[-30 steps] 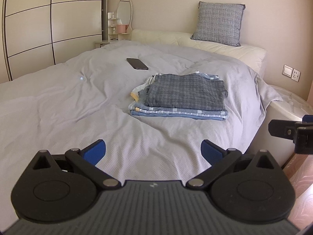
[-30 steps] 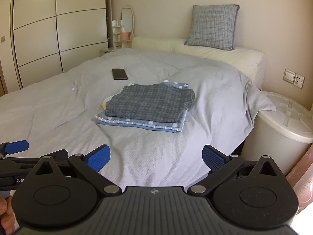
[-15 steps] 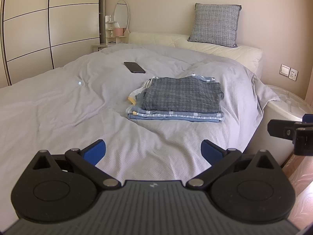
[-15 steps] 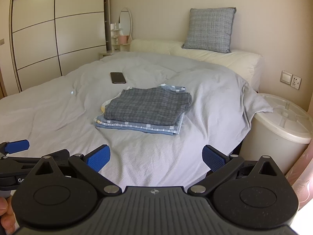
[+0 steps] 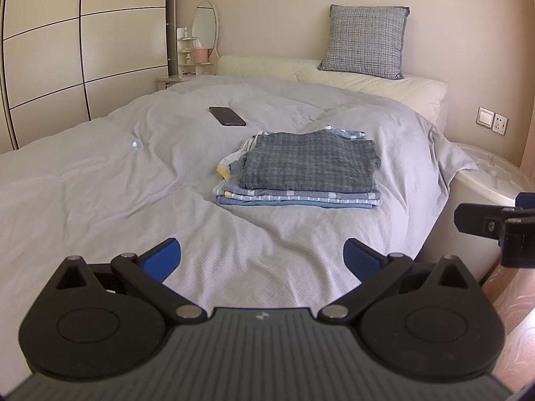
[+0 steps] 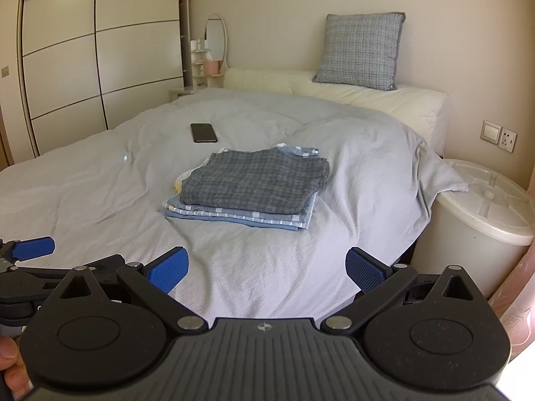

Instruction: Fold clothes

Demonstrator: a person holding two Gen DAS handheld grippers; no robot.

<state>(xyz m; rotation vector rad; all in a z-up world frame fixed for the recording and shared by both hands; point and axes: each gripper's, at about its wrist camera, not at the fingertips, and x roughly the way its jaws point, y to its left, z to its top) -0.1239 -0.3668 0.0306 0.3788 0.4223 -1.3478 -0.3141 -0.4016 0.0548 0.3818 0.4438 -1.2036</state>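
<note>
Both my left gripper [image 5: 262, 255] and right gripper [image 6: 267, 265] hang with jaws spread wide, holding nothing, short of the stack of folded clothes [image 5: 302, 173] on the grey bed [image 5: 100, 183]. A black phone [image 5: 227, 116] lies just beyond the stack. A checked cushion [image 5: 366, 41] leans on the wall, a white bin [image 6: 481, 220] stands beside the bed, and a wardrobe [image 5: 83, 43] fills the left.

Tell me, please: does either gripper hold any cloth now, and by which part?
Nothing is held. The left gripper and right gripper are both open, short of the folded clothes.
</note>
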